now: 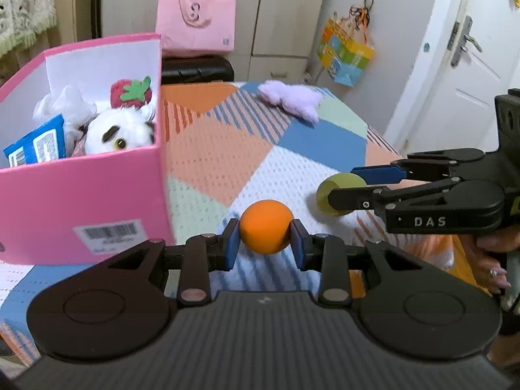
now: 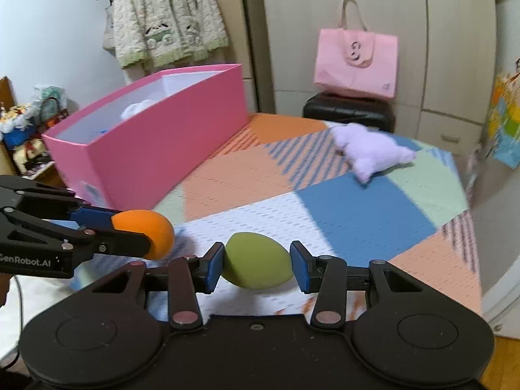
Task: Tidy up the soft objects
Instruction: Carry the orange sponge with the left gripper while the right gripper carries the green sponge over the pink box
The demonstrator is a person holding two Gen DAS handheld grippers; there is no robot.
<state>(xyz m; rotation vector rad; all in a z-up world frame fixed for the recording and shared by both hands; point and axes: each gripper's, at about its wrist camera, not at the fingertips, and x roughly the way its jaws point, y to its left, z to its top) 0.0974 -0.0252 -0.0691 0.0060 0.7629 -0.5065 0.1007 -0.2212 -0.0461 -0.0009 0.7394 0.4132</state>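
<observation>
An orange ball, an olive-green sponge, a lilac plush, a pink box white inside, a blanket patched orange, blue, white and mint with stripes

A round orange foam ball sits low centre, pinched between blue pads. A green egg-shaped sponge is likewise clamped, low centre.

The contents of the pink box are mostly hidden by its wall in the right wrist view. The purple plush is blurred there. The colourful bag is cut by the right edge. The barcode label cannot be read.
</observation>
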